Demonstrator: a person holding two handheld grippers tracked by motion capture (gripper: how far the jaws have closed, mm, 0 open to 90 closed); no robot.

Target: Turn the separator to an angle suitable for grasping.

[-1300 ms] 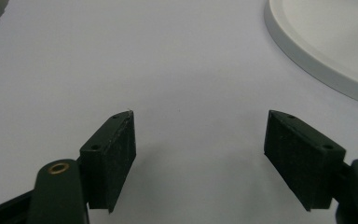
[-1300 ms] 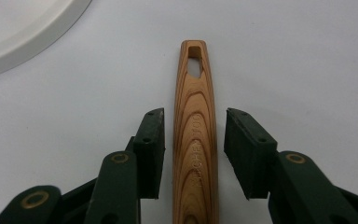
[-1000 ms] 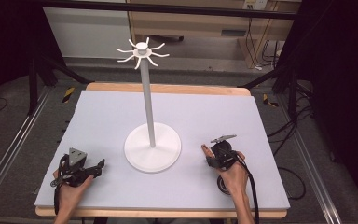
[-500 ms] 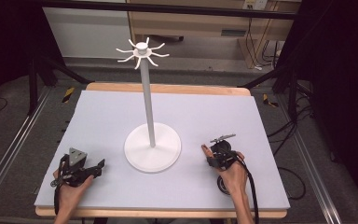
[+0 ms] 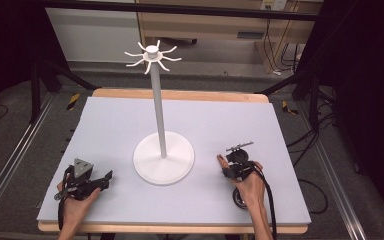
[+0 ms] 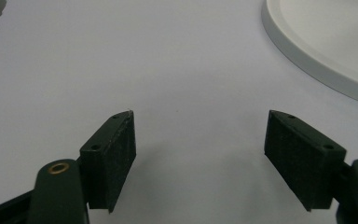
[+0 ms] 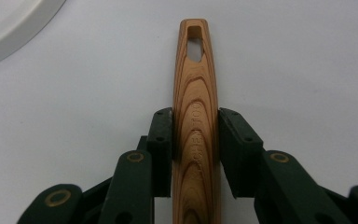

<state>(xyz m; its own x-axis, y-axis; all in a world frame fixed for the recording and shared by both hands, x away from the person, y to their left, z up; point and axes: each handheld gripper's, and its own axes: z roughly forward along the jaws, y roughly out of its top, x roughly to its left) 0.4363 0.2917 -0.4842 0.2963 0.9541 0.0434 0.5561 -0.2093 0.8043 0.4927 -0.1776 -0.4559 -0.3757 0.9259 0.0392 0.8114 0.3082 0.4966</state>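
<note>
A wooden handle (image 7: 196, 70) with a slot near its far end lies along the pale mat. My right gripper (image 7: 196, 116) is shut on it, both pads pressed to its sides. In the high view the right gripper (image 5: 235, 160) rests on the mat to the right of the white stand's base (image 5: 163, 159). My left gripper (image 6: 200, 126) is open with nothing between its pads (image 6: 116, 149). It sits low over the mat at the front left (image 5: 102, 179), left of the base (image 6: 326, 42).
The white stand's thin pole rises from the middle of the mat to a ring of hooks (image 5: 152, 54). Its base rim (image 7: 9, 23) shows at the upper left of the right gripper view. A dark round object (image 5: 239, 198) lies by the right wrist. The mat (image 5: 220, 120) covers a wooden table.
</note>
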